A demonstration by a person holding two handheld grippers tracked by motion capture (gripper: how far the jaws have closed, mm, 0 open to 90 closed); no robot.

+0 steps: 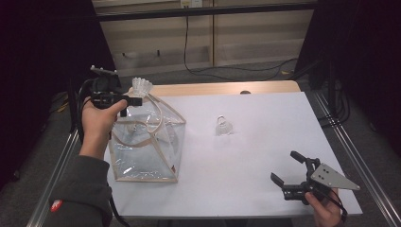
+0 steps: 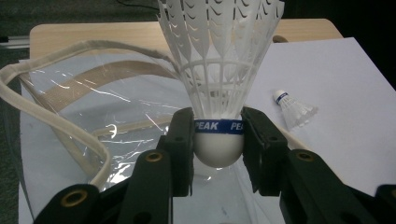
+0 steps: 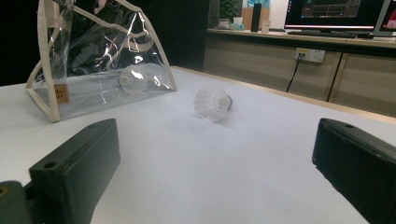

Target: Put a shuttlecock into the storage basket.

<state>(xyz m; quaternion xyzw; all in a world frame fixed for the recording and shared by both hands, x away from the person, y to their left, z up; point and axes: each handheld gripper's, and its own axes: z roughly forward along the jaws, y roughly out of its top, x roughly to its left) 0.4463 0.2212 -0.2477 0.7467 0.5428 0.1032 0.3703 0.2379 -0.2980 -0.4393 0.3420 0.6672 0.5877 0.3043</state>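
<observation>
Gripping one shuttlecock (image 2: 218,93): left claw (image 2: 218,140); right claw (image 3: 215,158) wide open, empty; three shuttlecocks, one bag (image 1: 146,151).

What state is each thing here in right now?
Left tool: shut on a shuttlecock's cork, above the bag.
Held shuttlecock: upright, feathers up.
Right tool: open, empty.
Clear bag: standing, a shuttlecock inside.
Loose shuttlecock: lying on the table.
</observation>
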